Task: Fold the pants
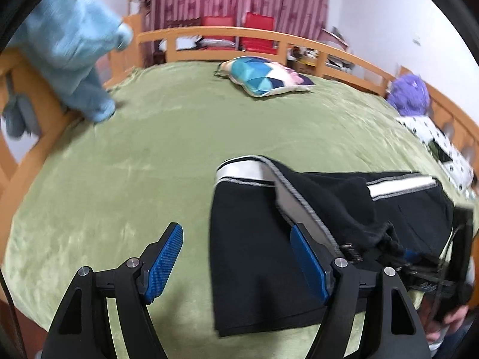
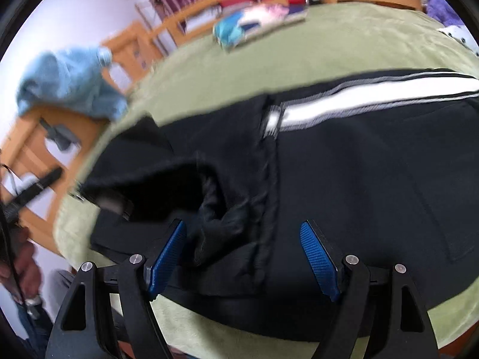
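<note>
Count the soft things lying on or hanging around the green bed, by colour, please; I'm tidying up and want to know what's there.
Black with white stripes: 1, the pants
Light blue: 1, the fluffy garment draped over the bed rail
Purple: 1, the fuzzy thing at the far corner
Blue-patterned: 1, the cushion
White with black dots: 1, the spotted cloth
Total: 5

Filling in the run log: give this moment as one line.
task: fold pants | black white-striped pants: folded on green bedspread | left tongs: open, empty | right tongs: open above pants
</note>
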Motion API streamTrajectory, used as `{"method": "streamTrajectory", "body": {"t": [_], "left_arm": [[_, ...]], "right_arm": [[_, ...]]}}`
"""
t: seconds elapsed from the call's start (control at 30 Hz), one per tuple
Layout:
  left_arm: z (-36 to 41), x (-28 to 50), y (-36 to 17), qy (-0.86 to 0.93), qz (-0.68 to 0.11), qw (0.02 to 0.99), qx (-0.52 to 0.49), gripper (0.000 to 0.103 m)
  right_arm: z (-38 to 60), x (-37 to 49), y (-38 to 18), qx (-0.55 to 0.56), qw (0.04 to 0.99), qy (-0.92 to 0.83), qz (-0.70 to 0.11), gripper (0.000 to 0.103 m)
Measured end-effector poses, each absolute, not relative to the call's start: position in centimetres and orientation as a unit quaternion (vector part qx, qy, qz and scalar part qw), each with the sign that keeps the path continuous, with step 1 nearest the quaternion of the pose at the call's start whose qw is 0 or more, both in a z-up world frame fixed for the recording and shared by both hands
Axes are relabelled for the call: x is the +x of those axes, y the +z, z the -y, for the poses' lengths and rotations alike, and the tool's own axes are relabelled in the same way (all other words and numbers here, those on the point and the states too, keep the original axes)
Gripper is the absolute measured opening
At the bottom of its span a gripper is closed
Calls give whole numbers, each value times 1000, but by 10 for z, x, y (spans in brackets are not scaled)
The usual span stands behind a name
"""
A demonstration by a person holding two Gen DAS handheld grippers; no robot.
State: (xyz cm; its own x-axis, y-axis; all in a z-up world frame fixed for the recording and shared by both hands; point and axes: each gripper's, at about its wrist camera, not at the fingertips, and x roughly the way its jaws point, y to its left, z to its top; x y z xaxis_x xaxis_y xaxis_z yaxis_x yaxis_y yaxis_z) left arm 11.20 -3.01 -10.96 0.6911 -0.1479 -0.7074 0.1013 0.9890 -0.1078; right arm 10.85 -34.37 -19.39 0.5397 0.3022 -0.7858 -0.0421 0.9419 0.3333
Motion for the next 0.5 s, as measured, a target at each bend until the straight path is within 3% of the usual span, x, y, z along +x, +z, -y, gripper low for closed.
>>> {"method": "streamTrajectory", "body": {"t": [0.03,0.07,0.13,0.23,0.37,0.47,0.5], "left_arm": [[22,113,-112,-68,-391,917,-43,73],[18,116,-114,-68,-393,916,-50,73],[5,118,-116,-69,-395,914,-61,73],[-11,119,-117,-64,-391,915,-74,73],[-24,126,-126,-75,-403,906,-102,73],[-27,128,-134,-81,-414,901,-101,73],[-27,127,-136,-81,-415,901,-100,73]], "right_arm": [[336,110,-196,125,870,91,-468,36],[330,109,-196,121,871,95,-467,28],[330,102,-181,123,885,101,-439,23],[354,85,-151,194,893,141,-382,23],[344,86,-182,148,872,86,-459,26],[334,83,-202,110,862,68,-491,36],[333,79,-196,104,864,69,-488,45]]}}
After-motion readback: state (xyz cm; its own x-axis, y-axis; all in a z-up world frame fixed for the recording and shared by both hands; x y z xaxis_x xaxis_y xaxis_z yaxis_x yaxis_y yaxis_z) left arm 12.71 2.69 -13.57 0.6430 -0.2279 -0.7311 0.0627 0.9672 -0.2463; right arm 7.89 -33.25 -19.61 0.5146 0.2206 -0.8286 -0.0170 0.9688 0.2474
